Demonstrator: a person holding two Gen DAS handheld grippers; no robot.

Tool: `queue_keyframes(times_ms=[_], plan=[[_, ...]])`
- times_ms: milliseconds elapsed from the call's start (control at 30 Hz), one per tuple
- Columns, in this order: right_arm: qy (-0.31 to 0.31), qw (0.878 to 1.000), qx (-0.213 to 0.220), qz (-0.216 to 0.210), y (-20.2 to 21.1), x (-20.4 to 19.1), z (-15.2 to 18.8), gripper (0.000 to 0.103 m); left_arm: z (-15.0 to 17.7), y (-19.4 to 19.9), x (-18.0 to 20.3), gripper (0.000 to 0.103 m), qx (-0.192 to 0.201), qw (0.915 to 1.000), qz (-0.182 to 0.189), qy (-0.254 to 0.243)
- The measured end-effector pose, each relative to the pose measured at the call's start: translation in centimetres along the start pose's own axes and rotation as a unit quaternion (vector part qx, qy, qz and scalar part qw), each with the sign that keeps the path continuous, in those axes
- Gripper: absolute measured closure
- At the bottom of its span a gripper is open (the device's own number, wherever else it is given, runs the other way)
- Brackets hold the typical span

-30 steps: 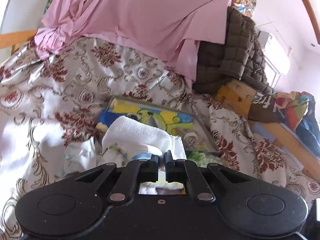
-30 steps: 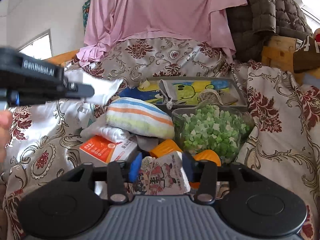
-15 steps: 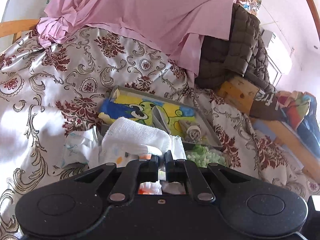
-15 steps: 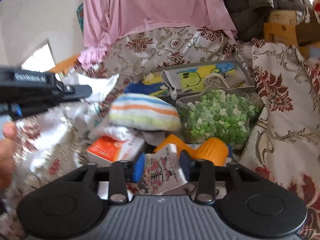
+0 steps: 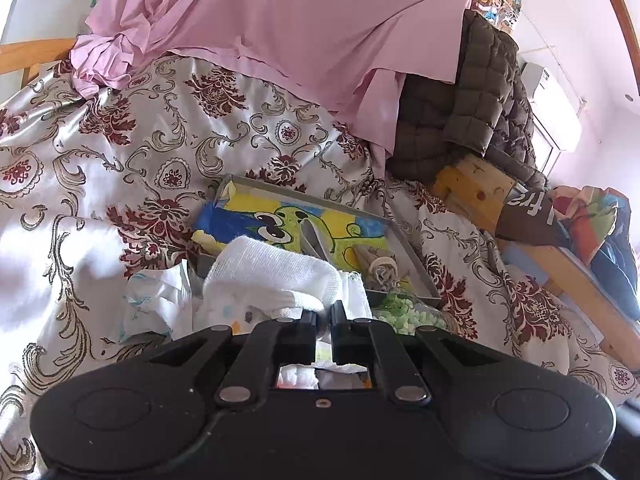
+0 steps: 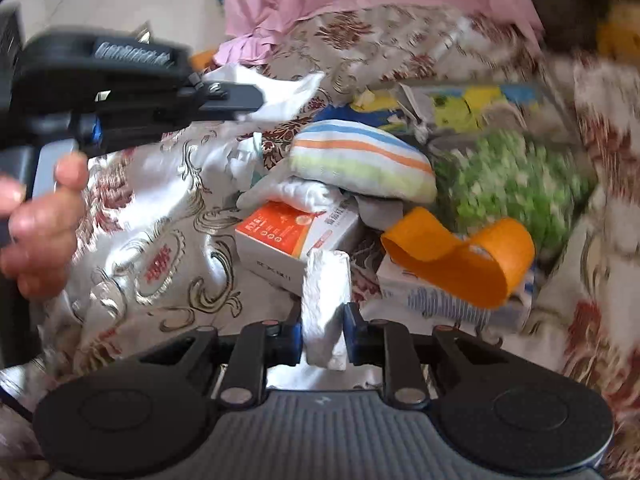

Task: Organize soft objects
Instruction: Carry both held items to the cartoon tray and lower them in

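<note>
My left gripper is shut on a white knitted cloth and holds it in the air above the bed; it also shows in the right wrist view with the cloth hanging from its tip. My right gripper is shut on a small white packet, seen edge on. Below lie a striped soft pouch, white cloths and an orange band. A grey tray with a cartoon lining sits beyond the pile.
An orange and white box and a blue and white box lie in the pile. A clear bag of green pieces sits at the right. A pink sheet, a dark quilt and a wooden frame stand behind.
My right gripper has swung left and turned, so the packet now shows its white edge; the view is blurred. My left gripper has moved a little forward with the cloth.
</note>
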State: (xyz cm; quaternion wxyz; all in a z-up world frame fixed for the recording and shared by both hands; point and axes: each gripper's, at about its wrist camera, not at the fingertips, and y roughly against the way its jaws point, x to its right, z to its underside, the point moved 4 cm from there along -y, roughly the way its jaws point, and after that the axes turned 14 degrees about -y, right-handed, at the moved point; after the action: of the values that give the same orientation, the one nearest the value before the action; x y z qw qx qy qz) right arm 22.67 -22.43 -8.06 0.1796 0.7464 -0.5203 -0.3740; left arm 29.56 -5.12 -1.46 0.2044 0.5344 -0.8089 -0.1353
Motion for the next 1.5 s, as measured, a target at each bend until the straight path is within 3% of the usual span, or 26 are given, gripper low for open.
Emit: queue_keyframes(times_ms=[100, 333, 500, 633, 867, 1133, 1300, 1500], plan=[[-0.005, 1.0, 0.012, 0.013, 0.0, 0.0, 0.0, 0.09, 0.0, 0.0, 0.1, 0.096, 0.001, 1.0, 0.002, -0.001], [0.005, 0.995, 0.101, 0.017, 2.4, -0.5, -2.1, 0.091, 0.0, -0.3, 0.0, 0.096, -0.001, 1.0, 0.004, -0.002], [-0.013, 0.986, 0.167, 0.007, 3.5, 1.0, -6.5, 0.091, -1.6, -1.6, 0.8, 0.096, 0.001, 0.9996, 0.003, -0.029], [-0.047, 0.98, 0.193, 0.003, 2.4, 4.4, -11.4, 0.091, -3.6, -3.8, 1.3, 0.096, 0.001, 0.9992, 0.003, -0.039], [-0.116, 0.97, 0.216, -0.006, -1.3, 11.1, -17.0, 0.091, -6.8, -9.9, 1.9, 0.096, -0.013, 0.9988, -0.001, -0.048], [-0.185, 0.958, 0.219, -0.018, -5.2, 17.1, -19.1, 0.09, -8.6, -18.1, 3.3, 0.096, -0.033, 0.9978, 0.003, -0.057], [-0.209, 0.956, 0.201, -0.038, -7.0, 19.2, -19.9, 0.088, -8.1, -22.2, 4.0, 0.096, -0.053, 0.9959, -0.023, -0.069], [-0.214, 0.958, 0.192, -0.004, -7.7, 20.8, -20.3, 0.071, -7.6, -25.8, 4.5, 0.095, -0.082, 0.9927, -0.038, -0.08]])
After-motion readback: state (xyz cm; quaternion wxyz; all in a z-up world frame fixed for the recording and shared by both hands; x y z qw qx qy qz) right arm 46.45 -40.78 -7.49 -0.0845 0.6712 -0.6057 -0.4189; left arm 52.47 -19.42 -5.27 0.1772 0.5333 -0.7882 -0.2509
